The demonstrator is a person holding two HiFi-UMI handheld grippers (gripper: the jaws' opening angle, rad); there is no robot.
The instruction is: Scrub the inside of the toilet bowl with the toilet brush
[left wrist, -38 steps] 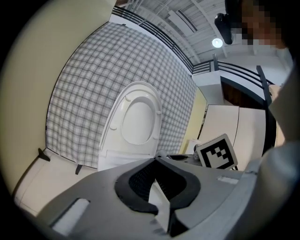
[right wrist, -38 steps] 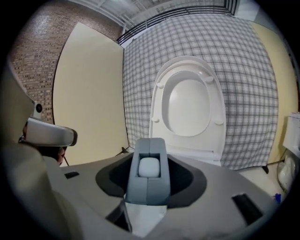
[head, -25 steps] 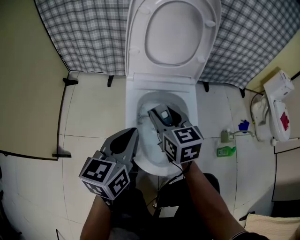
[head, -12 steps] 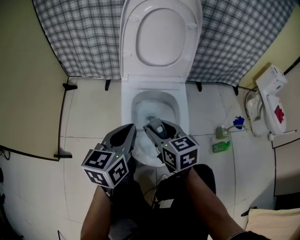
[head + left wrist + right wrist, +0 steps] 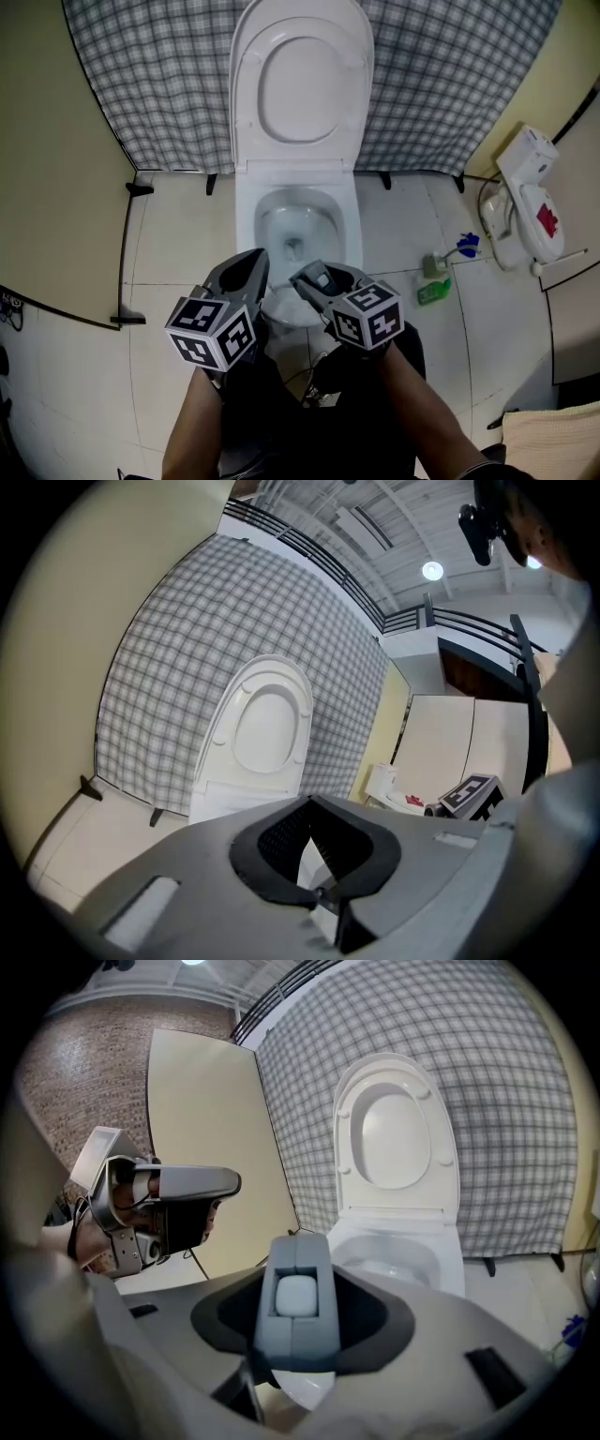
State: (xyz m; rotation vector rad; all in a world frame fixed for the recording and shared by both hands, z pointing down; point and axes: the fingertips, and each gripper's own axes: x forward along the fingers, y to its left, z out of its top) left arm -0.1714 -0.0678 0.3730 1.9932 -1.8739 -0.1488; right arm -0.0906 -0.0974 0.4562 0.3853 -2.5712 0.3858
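Now the person is drawing both grippers back toward the body. A second ago the right gripper [image 5: 317, 281] was reaching over the middle of the toilet bowl [image 5: 345, 246]; now it is hanging just in front of the near rim. Its fingers are standing wide, clamping a chunky grey handle [image 5: 294, 1330], likely the toilet brush's, whose bristle end is not showing. The left gripper [image 5: 246, 272] is carrying nothing, its fingers leaving only a narrow gap. Scrubbing is probably pausing or finishing. Counting outward, there are two grippers, one handle, one bowl, one green bottle [image 5: 433, 292] off to the right, one raised lid [image 5: 300, 84] and one checked curtain [image 5: 150, 75].
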